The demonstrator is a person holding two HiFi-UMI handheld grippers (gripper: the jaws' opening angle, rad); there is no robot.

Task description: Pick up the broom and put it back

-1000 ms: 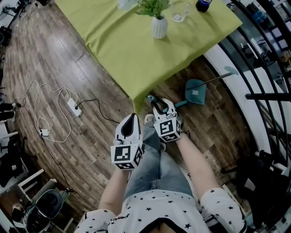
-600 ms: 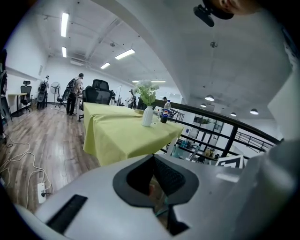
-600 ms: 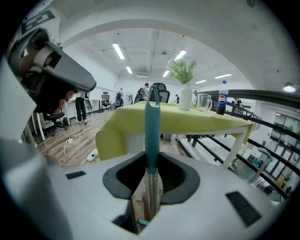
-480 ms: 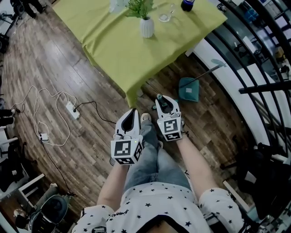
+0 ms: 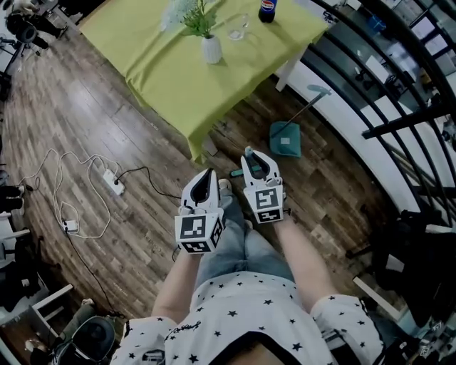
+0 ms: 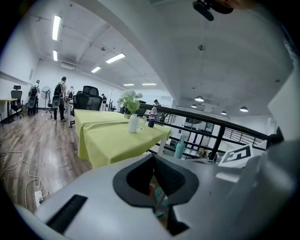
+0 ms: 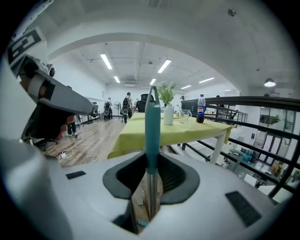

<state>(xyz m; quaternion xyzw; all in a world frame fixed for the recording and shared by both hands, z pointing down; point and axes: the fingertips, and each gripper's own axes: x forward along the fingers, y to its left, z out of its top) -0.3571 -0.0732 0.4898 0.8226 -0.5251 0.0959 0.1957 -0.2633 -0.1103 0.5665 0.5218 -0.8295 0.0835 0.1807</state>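
The broom's teal grip stands upright between the jaws of my right gripper, with its metal shaft running down below the pads. That gripper is shut on the handle in front of the person's knees. In the head view, a small teal piece of the broom shows just left of it; the rest is hidden. My left gripper hangs beside it to the left, its pads together with nothing between them. A teal dustpan stands on the floor beyond, its long handle leaning on the white ledge.
A table with a green cloth carries a white vase, a glass and a cola bottle. A power strip with cables lies on the wooden floor at left. Black railing runs along the right.
Both grippers have come up from the floor, the right one taking the broom handle with it. The table and dustpan have slid up and left in the head view.
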